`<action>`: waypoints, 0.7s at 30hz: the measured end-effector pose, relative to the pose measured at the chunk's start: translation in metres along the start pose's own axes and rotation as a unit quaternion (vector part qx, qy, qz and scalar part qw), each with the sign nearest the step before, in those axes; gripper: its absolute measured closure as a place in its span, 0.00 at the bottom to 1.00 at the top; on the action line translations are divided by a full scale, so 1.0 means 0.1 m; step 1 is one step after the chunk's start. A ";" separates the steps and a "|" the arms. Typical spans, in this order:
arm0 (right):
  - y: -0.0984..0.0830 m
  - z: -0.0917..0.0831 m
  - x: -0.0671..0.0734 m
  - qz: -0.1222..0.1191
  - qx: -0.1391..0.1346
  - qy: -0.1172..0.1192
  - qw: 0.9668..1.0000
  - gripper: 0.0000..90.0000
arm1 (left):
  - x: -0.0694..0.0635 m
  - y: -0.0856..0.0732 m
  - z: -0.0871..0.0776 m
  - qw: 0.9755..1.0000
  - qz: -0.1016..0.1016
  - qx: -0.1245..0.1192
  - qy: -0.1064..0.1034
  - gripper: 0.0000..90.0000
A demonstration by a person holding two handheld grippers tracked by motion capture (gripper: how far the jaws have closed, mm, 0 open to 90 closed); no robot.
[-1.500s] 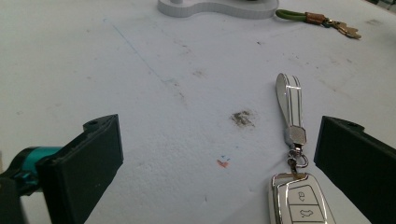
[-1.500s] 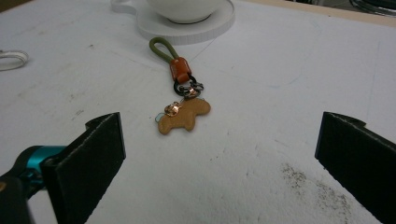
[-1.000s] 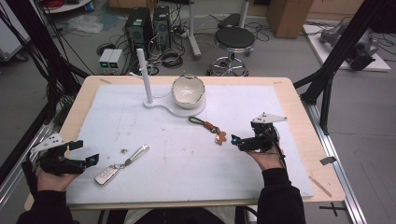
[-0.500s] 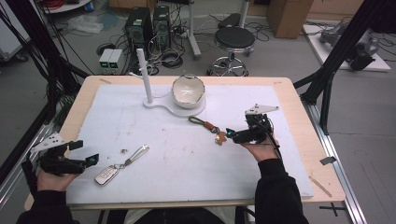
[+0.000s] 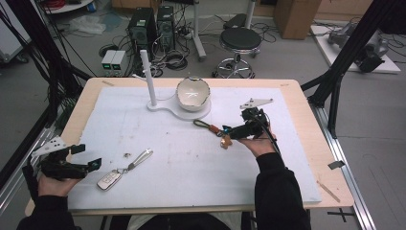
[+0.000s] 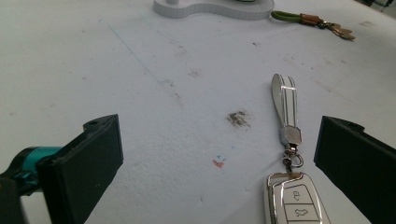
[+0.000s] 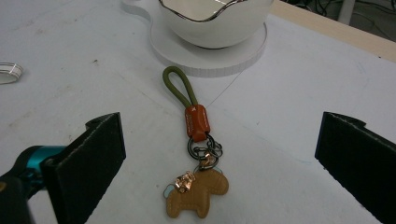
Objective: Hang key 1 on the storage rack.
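A keychain with an olive cord loop, an orange clasp and a tan horse charm [image 7: 195,154] lies on the white mat just in front of the bowl stand; it shows in the high view as the keychain [image 5: 214,129]. My right gripper [image 5: 229,130] hovers over its charm end, open, with the keychain between the wide-apart jaws. A white car key fob on a white strap [image 6: 288,154] lies at the front left, seen from above as the fob [image 5: 111,179]. My left gripper [image 5: 95,164] is open just left of the fob, holding nothing.
A white scalloped bowl [image 5: 193,93] sits on a white stand base [image 5: 165,108] with an upright post [image 5: 147,76] at the back middle. The white mat [image 5: 191,182] covers most of the wooden table [image 5: 311,143]. A small speck [image 5: 127,155] lies near the fob strap.
My right gripper has moved left and forward toward the bowl, closing in over the horse keychain. The left gripper has stayed put.
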State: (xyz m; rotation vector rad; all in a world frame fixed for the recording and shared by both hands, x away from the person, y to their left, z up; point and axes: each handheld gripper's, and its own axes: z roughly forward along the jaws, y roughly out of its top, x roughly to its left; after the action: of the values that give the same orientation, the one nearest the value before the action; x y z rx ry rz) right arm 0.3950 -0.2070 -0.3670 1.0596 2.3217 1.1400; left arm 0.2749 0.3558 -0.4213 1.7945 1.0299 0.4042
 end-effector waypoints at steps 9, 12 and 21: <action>0.14 0.16 -0.06 0.003 0.015 0.011 1.000 0.01 | 0.00 0.00 0.00 1.000 0.000 -0.001 -0.002 0.02; 0.18 0.25 -0.08 0.007 0.025 0.016 1.000 0.01 | 0.00 0.00 0.01 1.000 -0.001 -0.001 -0.002 0.02; 0.26 0.56 -0.09 0.000 0.062 0.032 0.998 0.01 | 0.00 0.01 0.02 1.000 0.001 0.000 -0.003 0.02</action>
State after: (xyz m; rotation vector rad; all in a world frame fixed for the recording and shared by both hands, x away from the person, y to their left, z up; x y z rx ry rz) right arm 0.4456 -0.1734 -0.3814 1.0803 2.4705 1.0558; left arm 0.2766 0.3549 -0.4216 1.7963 1.0240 0.4004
